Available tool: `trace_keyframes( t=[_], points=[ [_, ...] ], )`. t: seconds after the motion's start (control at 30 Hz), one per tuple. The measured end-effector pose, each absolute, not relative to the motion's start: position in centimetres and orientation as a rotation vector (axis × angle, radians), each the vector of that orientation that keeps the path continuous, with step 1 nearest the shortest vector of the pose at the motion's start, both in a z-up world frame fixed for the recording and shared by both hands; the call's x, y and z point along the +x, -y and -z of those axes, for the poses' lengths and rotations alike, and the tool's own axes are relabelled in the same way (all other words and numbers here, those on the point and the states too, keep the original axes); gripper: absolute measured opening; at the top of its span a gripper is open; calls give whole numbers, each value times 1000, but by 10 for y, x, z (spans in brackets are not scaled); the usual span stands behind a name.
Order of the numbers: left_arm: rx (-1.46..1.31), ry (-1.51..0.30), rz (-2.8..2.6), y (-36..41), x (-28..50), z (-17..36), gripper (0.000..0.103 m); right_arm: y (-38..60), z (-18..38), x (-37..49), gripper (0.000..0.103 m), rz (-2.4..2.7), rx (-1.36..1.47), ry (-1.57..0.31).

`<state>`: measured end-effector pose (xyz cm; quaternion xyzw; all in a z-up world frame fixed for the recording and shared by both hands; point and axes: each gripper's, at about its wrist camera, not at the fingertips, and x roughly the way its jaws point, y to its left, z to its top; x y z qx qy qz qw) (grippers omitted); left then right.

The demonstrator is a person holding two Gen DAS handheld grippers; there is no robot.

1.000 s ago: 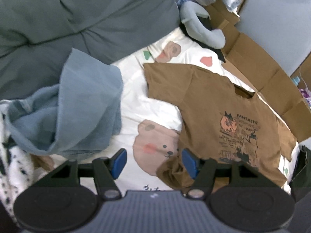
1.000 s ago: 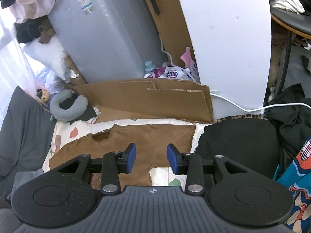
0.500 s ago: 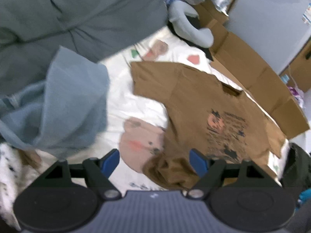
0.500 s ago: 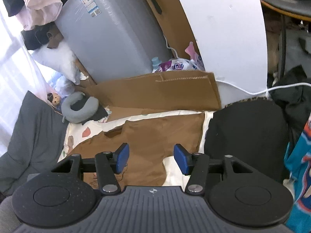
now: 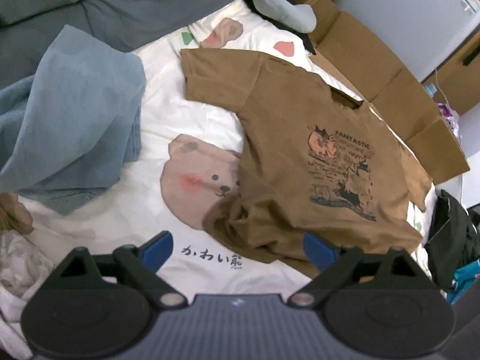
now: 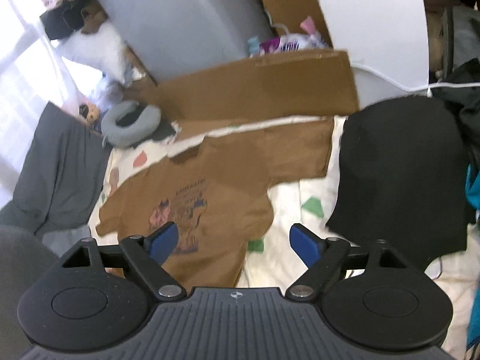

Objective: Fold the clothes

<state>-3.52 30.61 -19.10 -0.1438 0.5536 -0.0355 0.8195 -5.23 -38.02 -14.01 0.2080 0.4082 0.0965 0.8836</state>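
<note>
Both jaws just widened, empty: left gripper (image 5: 237,247), right gripper (image 6: 232,238) above brown T-shirt (image 5: 300,150) spread on bear-print sheet (image 5: 156,114). Advice: pinch hem corners; smooth bunched corner first.

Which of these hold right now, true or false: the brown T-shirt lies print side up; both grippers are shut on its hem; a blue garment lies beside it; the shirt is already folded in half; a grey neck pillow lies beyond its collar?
1. The brown T-shirt lies print side up. True.
2. Both grippers are shut on its hem. False: the left gripper and the right gripper are open, their jaws just widened, and grip nothing.
3. A blue garment lies beside it. True.
4. The shirt is already folded in half. False: it is spread out, both sleeves out, the hem bunched.
5. A grey neck pillow lies beyond its collar. True.
</note>
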Motion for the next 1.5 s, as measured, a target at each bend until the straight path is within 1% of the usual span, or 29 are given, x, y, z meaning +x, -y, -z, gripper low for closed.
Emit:
trace_keyframes(
  t=[0.27, 0.87, 1.07, 1.17, 1.5],
  points=[
    [-293, -1186, 64, -306, -37, 212, 95, 367, 191, -66, 87, -232, 465, -864],
    [-231, -1264, 108, -283, -33, 274, 95, 353, 301, -87, 87, -237, 516, -990],
    [-227, -1283, 99, -278, -31, 293, 95, 332, 329, -75, 86, -307, 497, -1033],
    [-218, -1282, 101, -275, -28, 299, 95, 319, 341, -62, 84, -354, 507, -1052],
    [-246, -1254, 114, -272, -11, 317, 95, 274, 369, -15, 80, -477, 507, -1124]
  ],
)
